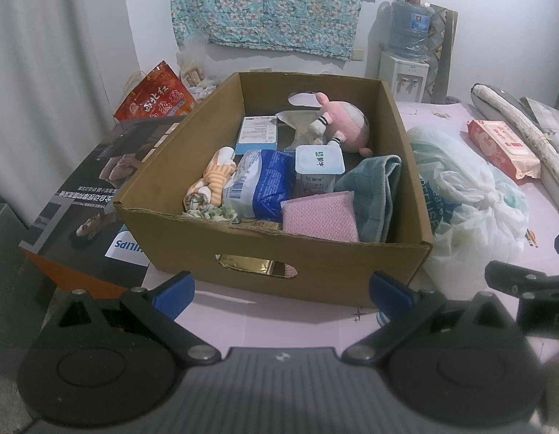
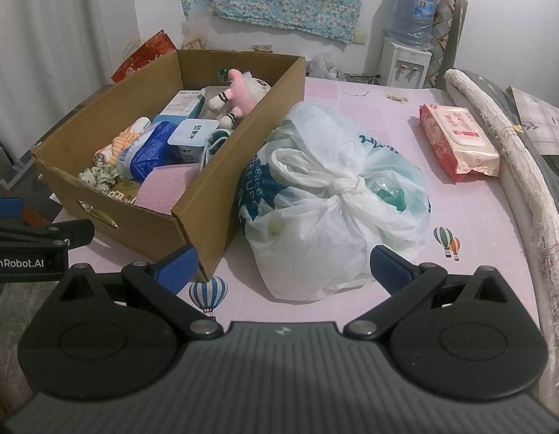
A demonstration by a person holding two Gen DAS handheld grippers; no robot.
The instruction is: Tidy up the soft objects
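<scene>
Inside cardboard box (image 1: 243, 249), pink plush (image 1: 342, 123), perhaps crumpled striped cloth (image 1: 210, 181), both tools (image 1: 281, 291) (image 2: 283, 267) spread apart, empty.

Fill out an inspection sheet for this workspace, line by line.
Surface: pink patterned mat with balloon prints.
Job's things: open cardboard box holding a pink plush toy, a teal towel, a pink cloth, a striped orange cloth, a blue-white pack and a yogurt cup.
Clutter: knotted plastic bag touching the box's side; wet wipes pack lying apart.
Grippers: left gripper and right gripper both open, holding nothing.
Cables: nothing seen.
Surroundings: water dispenser, floral cloth on the wall, red gift bag, Philips carton.
</scene>
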